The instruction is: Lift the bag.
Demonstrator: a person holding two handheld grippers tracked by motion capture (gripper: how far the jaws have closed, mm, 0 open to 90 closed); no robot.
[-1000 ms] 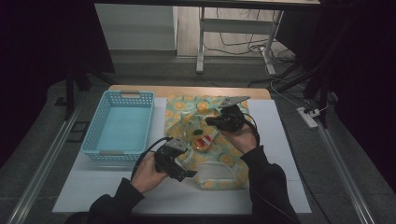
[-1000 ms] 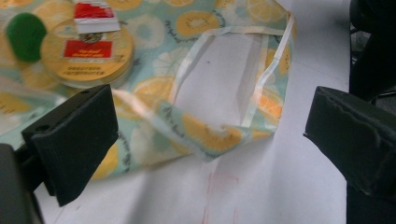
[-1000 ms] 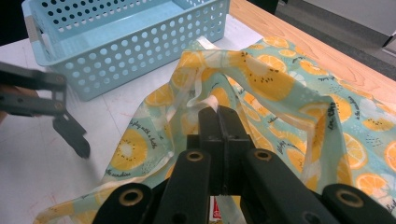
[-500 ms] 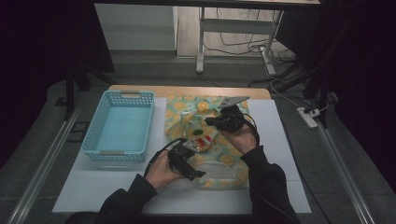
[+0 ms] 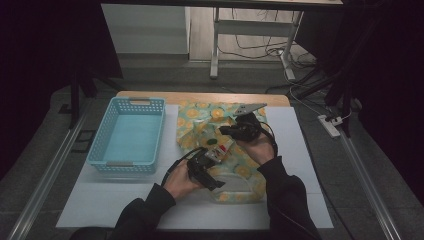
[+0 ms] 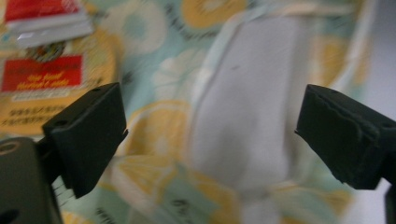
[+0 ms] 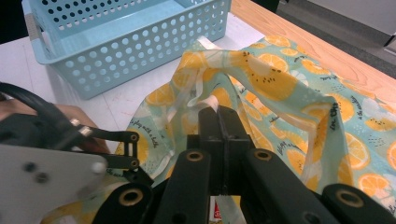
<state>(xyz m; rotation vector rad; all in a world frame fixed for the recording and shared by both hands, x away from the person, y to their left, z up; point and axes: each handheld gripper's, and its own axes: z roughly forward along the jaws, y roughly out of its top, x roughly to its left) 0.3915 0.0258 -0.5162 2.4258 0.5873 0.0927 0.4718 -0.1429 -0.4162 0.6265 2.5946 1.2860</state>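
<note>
A citrus-print fabric bag (image 5: 197, 125) lies on the white table cover. My right gripper (image 5: 231, 131) is shut on the bag's rim (image 7: 212, 100) and holds it raised, so the mouth gapes. A red and yellow packet (image 5: 223, 146) lies at the bag's opening, below that gripper. My left gripper (image 5: 212, 162) hovers close over the bag's front part. In the left gripper view its jaws (image 6: 210, 121) stand wide and have just been closing a little. A white strap (image 6: 243, 107) of the bag lies beyond the gap, untouched by the pads, with the packet (image 6: 42, 74) at upper left.
A light blue perforated basket (image 5: 100, 142) stands left of the bag, its near wall (image 7: 140, 70) close to the lifted rim. The white cover (image 5: 300, 150) spreads to the right, and a wooden table edge (image 5: 200, 96) runs behind the bag.
My left gripper has moved right and down, from beside the basket's front corner to over the bag's front. The right gripper has stayed put, still holding the rim.
</note>
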